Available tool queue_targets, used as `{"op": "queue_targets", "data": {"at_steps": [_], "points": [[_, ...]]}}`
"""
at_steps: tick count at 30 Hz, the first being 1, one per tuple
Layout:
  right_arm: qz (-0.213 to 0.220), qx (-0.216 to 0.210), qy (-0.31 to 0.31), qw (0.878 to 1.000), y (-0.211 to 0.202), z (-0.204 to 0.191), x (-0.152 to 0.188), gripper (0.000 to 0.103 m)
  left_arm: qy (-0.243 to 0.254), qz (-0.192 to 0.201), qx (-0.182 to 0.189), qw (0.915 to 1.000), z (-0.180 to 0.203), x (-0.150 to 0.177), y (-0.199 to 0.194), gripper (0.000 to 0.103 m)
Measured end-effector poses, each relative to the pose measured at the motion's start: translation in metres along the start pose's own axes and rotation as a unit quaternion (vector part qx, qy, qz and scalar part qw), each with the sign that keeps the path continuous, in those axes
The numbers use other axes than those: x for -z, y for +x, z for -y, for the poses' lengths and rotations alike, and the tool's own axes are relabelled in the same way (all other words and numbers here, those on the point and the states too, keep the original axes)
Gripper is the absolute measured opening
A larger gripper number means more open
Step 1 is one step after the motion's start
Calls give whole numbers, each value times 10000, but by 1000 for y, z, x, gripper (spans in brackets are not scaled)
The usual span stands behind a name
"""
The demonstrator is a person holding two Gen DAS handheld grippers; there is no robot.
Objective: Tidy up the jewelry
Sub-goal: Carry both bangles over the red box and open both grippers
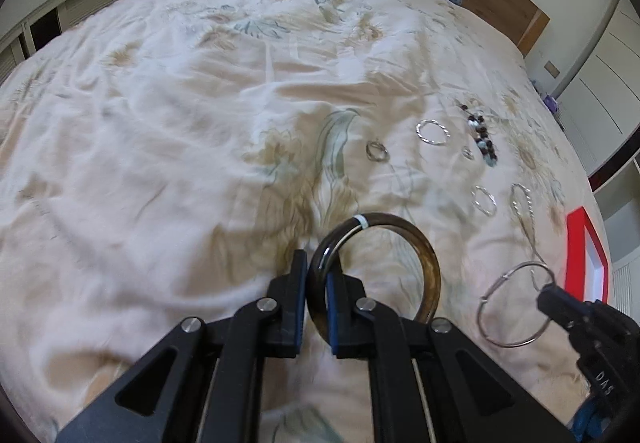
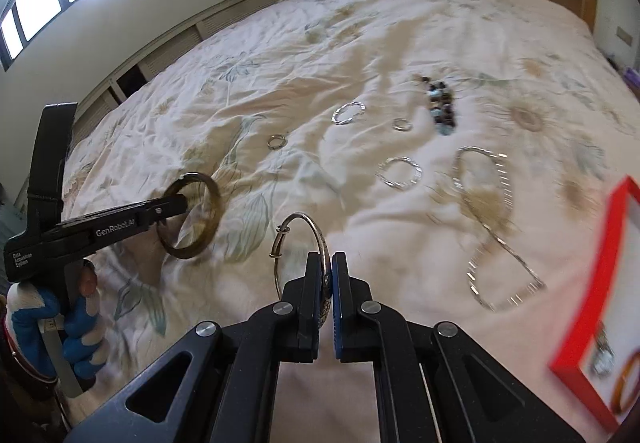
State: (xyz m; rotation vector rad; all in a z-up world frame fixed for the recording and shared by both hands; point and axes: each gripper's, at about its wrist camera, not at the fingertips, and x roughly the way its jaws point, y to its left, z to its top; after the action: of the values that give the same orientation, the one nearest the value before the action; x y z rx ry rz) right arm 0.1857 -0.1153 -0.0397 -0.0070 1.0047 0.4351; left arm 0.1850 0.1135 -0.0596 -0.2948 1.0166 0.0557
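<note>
1. Jewelry is split three ways: one piece in each tongs, the rest loose on the bed (image 2: 240, 55), a few pieces already in the red tray (image 2: 600, 267).
2. The right tongs (image 2: 326, 275) pinch a thin silver bangle (image 2: 280, 239) by its rim, the ring standing on edge out ahead of the tips.
3. The left tongs (image 1: 318, 275) pinch a dark amber bangle (image 1: 430, 267) the same way, its ring also upright.
4. The tray lies at the bed's right edge, just to the right of the right tongs and well apart from the left, so I judge the silver bangle should go first.
5. Farther up the quilt lie a long silver chain (image 2: 496, 227), twisted silver hoops (image 2: 400, 173), small rings (image 2: 277, 141) and a beaded bracelet (image 2: 442, 107).
6. The tray is cut off by the frame and blurred; what lies in it is hard to name beyond an amber ring and something silver.
</note>
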Motion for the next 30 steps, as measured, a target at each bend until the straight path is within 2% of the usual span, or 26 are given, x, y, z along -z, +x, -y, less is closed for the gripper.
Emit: {"op": "queue_targets", "data": {"at_steps": [5,9,15,18,22,30], "points": [[185,252,147,9994,-48,4,21,5,230,110,-3,9997,7,13,-36,8],[383,425,314,9979,-83,13,36,5,477,173,118,9986,29,23,-60,8],[718,747,643,9925,-136,48,61,6,1010,87,507,9936,96,37,-76,8],[868,946,856,9880,-158,78,71,6,1340,28,786,9879,141,42,-78,8],[1018,1232,1088,9811,-183,123,80,6,1874,-20,1129,9758,212,49,-74,8],[1191,1592,1379,9703,-195,214,80,6,2735,-124,1400,9515,332,58,-39,8]]}}
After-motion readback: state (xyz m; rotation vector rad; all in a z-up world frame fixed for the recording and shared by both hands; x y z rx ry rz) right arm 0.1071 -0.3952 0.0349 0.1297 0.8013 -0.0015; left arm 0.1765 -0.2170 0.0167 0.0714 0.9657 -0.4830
